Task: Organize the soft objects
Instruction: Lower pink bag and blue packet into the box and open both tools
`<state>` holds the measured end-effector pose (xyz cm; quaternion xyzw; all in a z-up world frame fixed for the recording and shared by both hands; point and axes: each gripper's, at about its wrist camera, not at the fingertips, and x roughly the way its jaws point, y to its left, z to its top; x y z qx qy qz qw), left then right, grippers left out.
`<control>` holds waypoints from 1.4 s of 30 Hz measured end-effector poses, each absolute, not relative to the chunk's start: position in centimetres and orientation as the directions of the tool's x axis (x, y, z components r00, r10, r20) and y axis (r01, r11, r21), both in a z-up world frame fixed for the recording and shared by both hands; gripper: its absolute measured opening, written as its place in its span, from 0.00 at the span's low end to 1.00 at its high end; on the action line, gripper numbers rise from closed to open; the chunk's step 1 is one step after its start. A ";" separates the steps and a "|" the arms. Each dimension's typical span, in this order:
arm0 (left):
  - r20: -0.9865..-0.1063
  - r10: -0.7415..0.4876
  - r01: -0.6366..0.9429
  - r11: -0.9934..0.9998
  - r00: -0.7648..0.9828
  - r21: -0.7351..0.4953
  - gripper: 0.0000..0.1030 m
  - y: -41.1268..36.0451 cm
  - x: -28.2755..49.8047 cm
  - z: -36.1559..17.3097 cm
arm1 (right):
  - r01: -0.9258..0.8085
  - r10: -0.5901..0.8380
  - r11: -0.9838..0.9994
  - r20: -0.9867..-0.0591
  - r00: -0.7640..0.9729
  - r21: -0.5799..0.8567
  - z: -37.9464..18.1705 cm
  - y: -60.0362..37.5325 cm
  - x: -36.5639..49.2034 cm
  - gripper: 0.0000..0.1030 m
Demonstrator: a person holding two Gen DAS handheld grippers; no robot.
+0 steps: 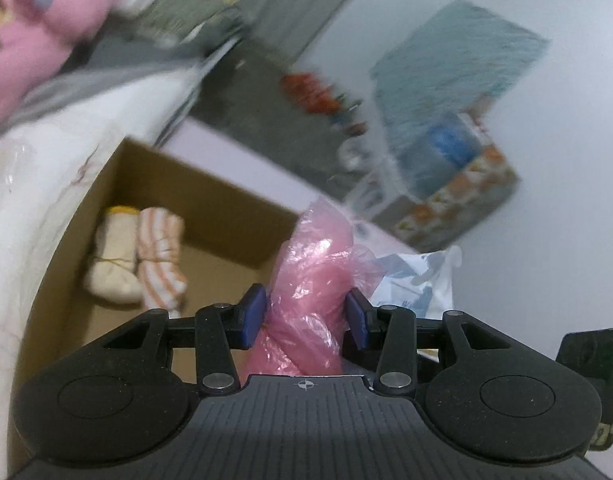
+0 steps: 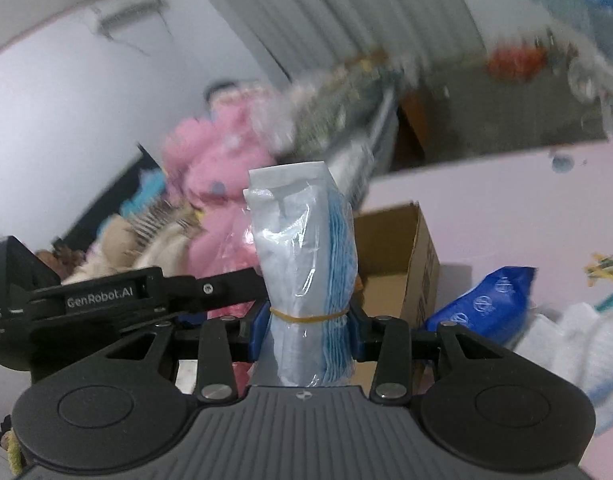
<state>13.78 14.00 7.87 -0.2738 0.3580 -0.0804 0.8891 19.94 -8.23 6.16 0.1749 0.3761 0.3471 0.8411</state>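
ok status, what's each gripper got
Left gripper shut on pink bag. Right gripper shut on banded mask pack. Cardboard box ahead, nothing blocking.

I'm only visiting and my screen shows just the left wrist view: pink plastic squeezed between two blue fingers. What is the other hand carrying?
Observer: The right gripper is shut on a clear bag of blue cloths.
Operator: Is that bag loose?
Observer: No, a rubber band cinches it near the fingers.
Operator: Anything else over there that I can't see?
Observer: A blue pack lies to the right of the box.
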 end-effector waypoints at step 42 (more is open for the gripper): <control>-0.753 -0.295 -0.347 0.749 0.588 -0.564 0.56 18.4 25.1 0.6 | -0.486 0.392 0.871 -0.689 0.609 0.067 3.1 2.0 27.6 0.44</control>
